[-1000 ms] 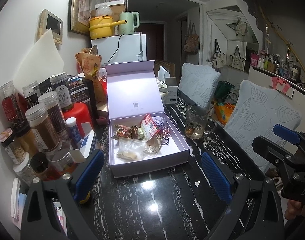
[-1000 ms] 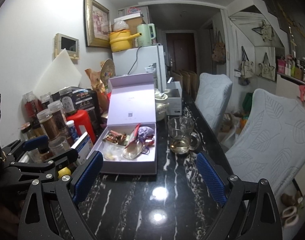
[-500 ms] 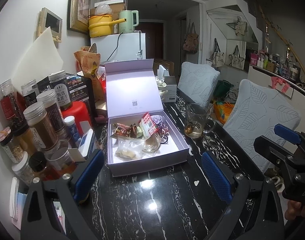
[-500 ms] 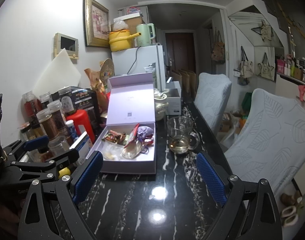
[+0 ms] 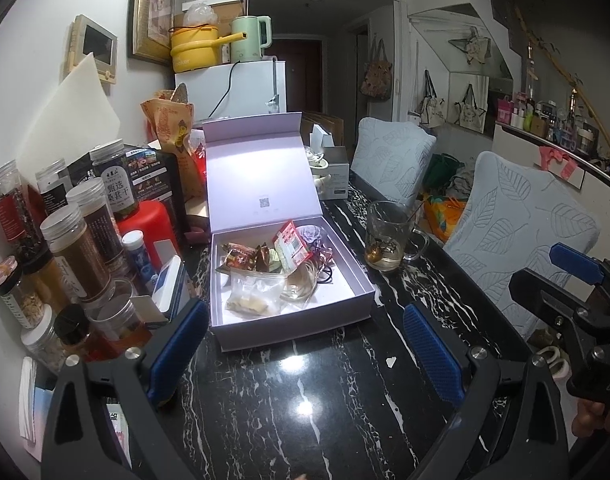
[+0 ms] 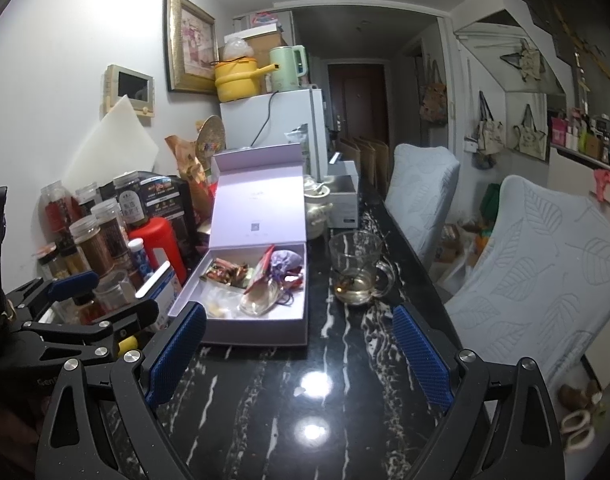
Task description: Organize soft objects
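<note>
A glass mug stands beside spice jars on the black marble table.

A jar left of the open box has a label with the big Chinese words 甄选 on it. The other labels are too small to read.

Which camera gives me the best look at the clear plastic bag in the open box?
The left wrist view: the clear plastic bag lies nearly unobstructed at the front of the open box. In the right wrist view the bag is lower, partly hidden behind the box's near wall.
</note>
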`<act>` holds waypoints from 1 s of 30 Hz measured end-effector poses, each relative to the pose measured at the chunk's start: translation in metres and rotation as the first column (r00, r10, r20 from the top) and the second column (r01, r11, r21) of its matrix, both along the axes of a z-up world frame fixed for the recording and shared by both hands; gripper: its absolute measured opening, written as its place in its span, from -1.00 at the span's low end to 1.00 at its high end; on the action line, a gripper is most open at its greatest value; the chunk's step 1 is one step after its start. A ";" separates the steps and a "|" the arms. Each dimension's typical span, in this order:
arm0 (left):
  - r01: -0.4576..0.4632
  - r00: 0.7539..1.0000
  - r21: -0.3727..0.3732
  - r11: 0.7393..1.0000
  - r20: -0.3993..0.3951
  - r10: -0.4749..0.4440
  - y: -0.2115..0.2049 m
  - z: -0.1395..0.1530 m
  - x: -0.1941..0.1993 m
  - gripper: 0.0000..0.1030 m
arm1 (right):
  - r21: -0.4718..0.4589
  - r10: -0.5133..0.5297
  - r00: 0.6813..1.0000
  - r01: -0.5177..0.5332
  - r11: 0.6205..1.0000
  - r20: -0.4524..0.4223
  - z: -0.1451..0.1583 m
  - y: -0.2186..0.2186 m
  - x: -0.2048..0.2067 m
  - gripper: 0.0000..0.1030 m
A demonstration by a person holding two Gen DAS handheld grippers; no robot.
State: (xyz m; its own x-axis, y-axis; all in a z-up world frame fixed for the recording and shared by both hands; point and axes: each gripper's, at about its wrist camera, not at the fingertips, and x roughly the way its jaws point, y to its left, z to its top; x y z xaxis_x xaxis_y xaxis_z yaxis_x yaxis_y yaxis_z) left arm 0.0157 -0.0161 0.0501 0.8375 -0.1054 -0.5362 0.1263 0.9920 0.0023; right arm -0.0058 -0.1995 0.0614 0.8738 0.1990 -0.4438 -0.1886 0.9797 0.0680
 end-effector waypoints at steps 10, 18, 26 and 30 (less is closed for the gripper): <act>0.018 0.999 -0.022 1.000 -0.026 -0.018 -0.001 0.001 0.005 0.93 | -0.009 -0.025 1.000 0.025 1.000 -0.004 0.002 -0.005 -0.001 0.86; 0.016 1.000 0.004 1.000 -0.015 -0.016 -0.006 0.003 0.004 0.93 | -0.010 -0.056 0.998 0.056 0.998 -0.007 0.001 -0.012 0.000 0.86; 0.010 1.000 0.014 1.000 -0.020 -0.009 -0.007 0.002 0.005 0.93 | -0.011 -0.060 0.998 0.060 0.998 -0.009 0.001 -0.012 0.000 0.86; 0.012 1.000 0.015 1.000 -0.023 -0.012 -0.008 0.002 0.007 0.93 | -0.011 -0.061 0.998 0.061 0.998 -0.010 0.000 -0.012 0.000 0.86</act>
State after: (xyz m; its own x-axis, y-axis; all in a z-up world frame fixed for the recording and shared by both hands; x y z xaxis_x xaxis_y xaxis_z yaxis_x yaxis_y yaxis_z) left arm 0.0222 -0.0240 0.0517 0.8235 -0.1074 -0.5571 0.1386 0.9903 0.0140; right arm -0.0057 -0.2118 0.0616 0.8794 0.1410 -0.4547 -0.1282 0.9900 0.0591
